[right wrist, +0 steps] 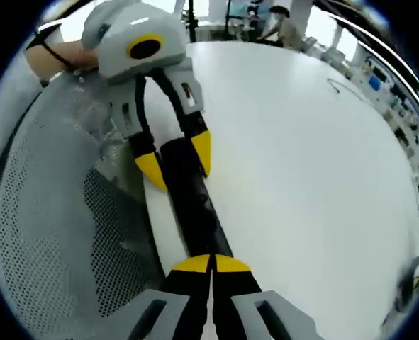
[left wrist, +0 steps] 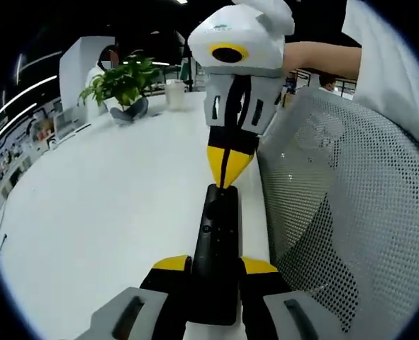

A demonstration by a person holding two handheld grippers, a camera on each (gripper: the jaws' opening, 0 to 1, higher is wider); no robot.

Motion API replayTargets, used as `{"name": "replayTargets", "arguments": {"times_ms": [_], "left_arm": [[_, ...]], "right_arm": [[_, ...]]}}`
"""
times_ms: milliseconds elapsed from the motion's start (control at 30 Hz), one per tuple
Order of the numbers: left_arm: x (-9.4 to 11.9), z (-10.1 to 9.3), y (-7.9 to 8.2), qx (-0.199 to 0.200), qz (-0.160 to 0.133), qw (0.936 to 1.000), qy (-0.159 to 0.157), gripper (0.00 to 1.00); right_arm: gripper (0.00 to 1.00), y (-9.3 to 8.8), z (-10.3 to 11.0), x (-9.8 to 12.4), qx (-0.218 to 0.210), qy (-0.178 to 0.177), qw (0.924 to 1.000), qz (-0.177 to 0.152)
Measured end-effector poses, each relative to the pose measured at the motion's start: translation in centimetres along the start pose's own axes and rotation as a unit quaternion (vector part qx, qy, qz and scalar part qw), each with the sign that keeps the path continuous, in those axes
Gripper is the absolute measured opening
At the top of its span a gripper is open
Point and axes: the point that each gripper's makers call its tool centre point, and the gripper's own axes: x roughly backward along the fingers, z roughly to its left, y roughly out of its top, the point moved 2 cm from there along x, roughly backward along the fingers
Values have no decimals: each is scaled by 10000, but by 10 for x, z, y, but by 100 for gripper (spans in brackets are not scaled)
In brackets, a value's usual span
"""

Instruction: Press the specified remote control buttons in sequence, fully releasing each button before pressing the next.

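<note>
My left tool clamps the black remote at its near end above the desk; my right tool, tips closed, touches its far end. Press straight down, then lift clear.

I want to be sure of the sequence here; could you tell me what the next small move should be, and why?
Probably lower the right gripper a little onto the button under its tips. Its jaws are shut to a point over the far end of the black remote control, which the left gripper clamps at the near end above the white table. Whether the tips already touch cannot be told.
</note>
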Motion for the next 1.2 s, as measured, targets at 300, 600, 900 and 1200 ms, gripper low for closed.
{"name": "replayTargets", "arguments": {"times_ms": [300, 600, 900, 1200], "left_arm": [[0, 1, 1, 21, 12, 10000, 42, 26], [0, 1, 1, 11, -18, 10000, 41, 26], [0, 1, 1, 13, -36, 10000, 34, 25], [0, 1, 0, 19, -49, 10000, 34, 25]], "right_arm": [[0, -1, -3, 0, -338, 276, 9988, -225], [0, -3, -2, 2, -690, 159, 9930, -950], [0, 8, 5, 3, -477, 108, 9922, -1145], [0, 8, 6, -3, -378, 30, 9947, -954]]}}
